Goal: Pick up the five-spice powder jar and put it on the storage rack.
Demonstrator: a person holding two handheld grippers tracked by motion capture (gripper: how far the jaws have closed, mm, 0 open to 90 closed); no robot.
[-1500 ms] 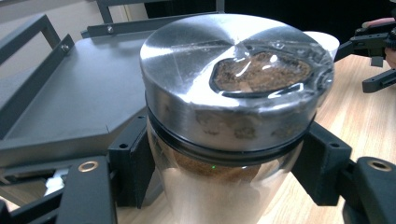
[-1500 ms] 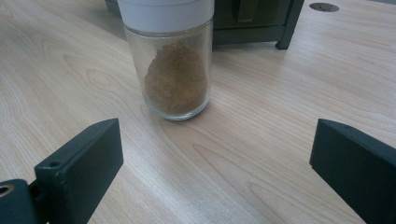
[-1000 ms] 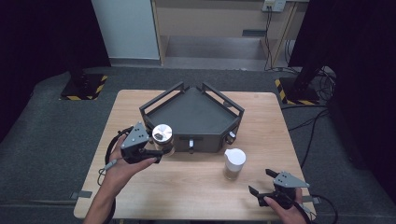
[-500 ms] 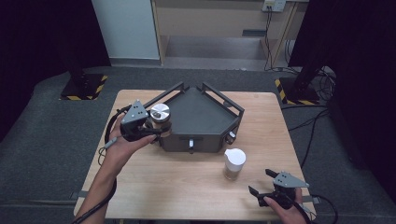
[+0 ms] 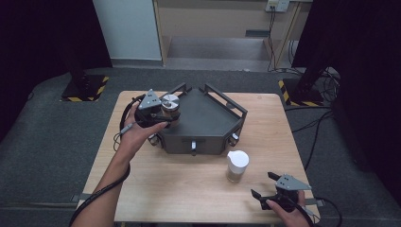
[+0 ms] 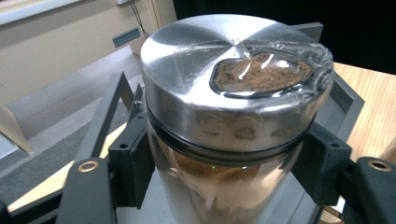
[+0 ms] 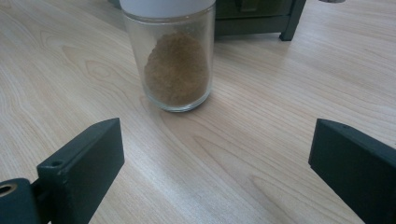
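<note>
At 10 o'clock on the tabletop, left claw clamped on a steel-lidded jar, held over the left corner of the dark grey tray. Cannot tell whether jar base touches the tray floor. In left gripper view, both jaws pressed against the glass body of the jar just under the metal lid, one each side; brown powder visible inside and through the clear window in the lid. Jar upright.

At 5 o'clock, right claw low over the tabletop near the front edge, jaws wide apart, gripping nothing, touching nothing. In right gripper view, jaws spread to either side of the frame, bare wood between them. Straight ahead of the right claw, at 12 o'clock from it, white-capped glass jar standing upright on the wood, part-filled with brown powder, clear of both jaws. Same jar in high view just in front of the tray's front wall, near but not touching.
</note>
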